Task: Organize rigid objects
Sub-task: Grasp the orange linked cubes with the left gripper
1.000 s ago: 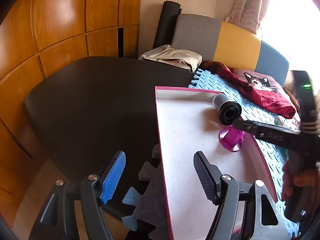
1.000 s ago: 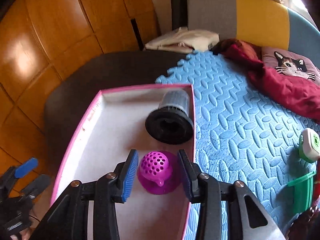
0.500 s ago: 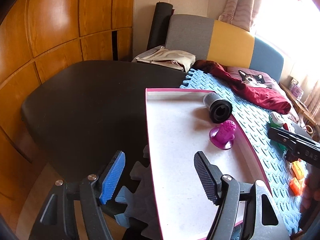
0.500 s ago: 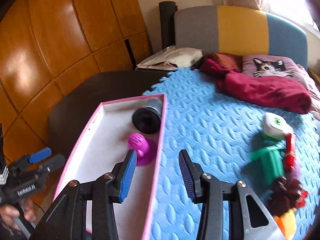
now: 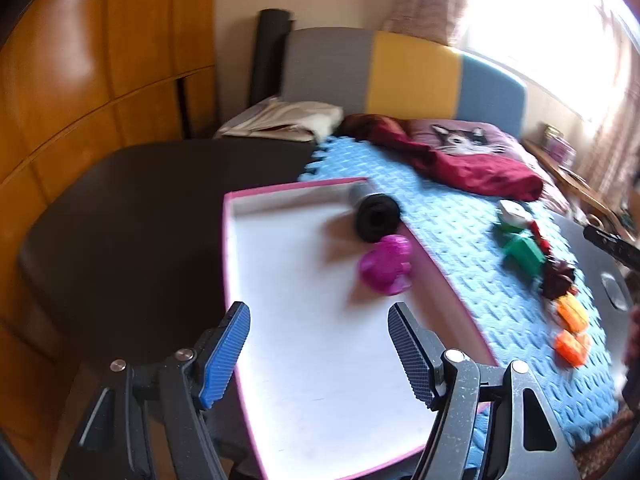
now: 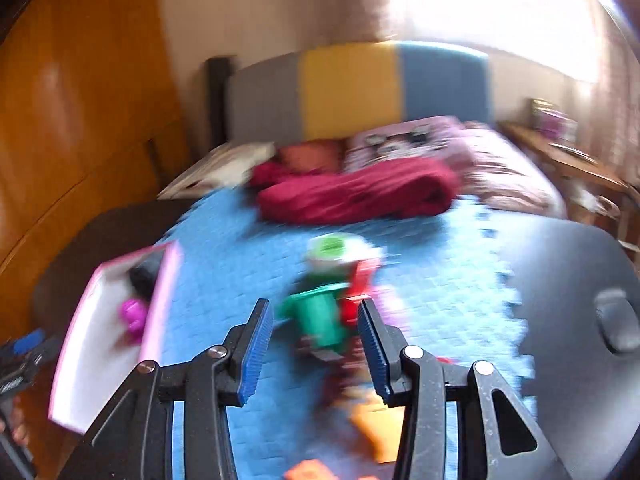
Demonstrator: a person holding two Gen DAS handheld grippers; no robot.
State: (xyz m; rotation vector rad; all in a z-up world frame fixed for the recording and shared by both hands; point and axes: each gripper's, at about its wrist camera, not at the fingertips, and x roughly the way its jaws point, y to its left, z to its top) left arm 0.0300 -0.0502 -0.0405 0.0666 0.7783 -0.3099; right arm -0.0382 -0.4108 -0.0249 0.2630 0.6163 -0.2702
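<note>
Pink-rimmed tray [image 5: 226, 240] — bare floor (mostly)

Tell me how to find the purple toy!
Look at the blue foam mat on the bed, then the pink-edged tray lying at its left side. Two things sit inside by its right wall: the purple toy is the small bright rounded one, just nearer than the black cylinder.
</note>
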